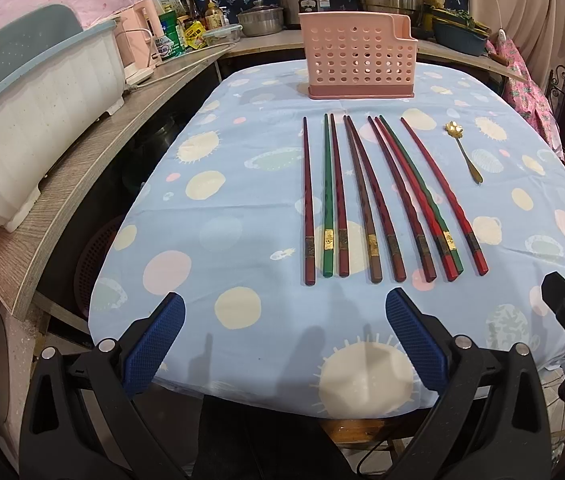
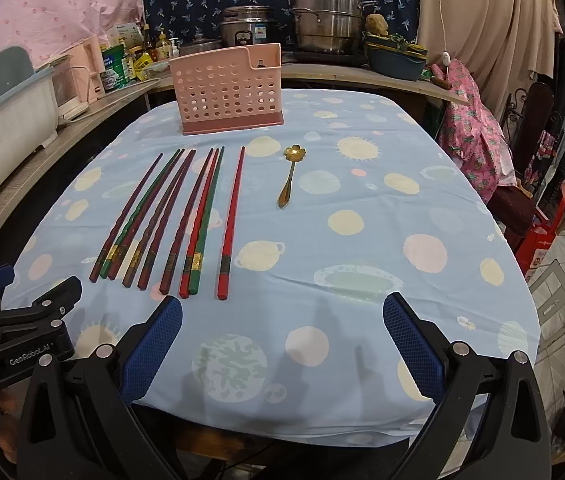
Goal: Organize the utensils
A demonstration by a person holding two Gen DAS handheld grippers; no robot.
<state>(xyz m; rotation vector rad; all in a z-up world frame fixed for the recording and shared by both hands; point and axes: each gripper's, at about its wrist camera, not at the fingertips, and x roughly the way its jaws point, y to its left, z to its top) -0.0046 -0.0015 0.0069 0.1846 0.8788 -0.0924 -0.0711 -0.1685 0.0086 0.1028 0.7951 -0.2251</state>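
Observation:
Several long chopsticks (image 1: 374, 200) (image 2: 186, 220), red, brown and green, lie side by side on the blue patterned tablecloth (image 1: 250, 184) (image 2: 362, 208). A small gold flower-shaped spoon (image 1: 462, 152) (image 2: 290, 176) rests to their right. Behind them stands a pink perforated utensil holder (image 1: 356, 58) (image 2: 228, 90), upright with nothing visible inside. My left gripper (image 1: 284, 308) hovers open over the near table edge, short of the chopstick ends. Likewise open and holding nothing, my right gripper (image 2: 282, 308) sits at the near edge, to the right of the chopsticks. Each gripper's body shows at the edge of the other's view.
A wooden counter (image 1: 94, 152) runs along the left with a white dish rack (image 1: 34, 120), a pink kettle and bottles. Steel pots (image 2: 326, 20) and a rice cooker (image 2: 248, 26) stand on the shelf behind. Pink cloth drapes a chair (image 2: 470, 112) at the right.

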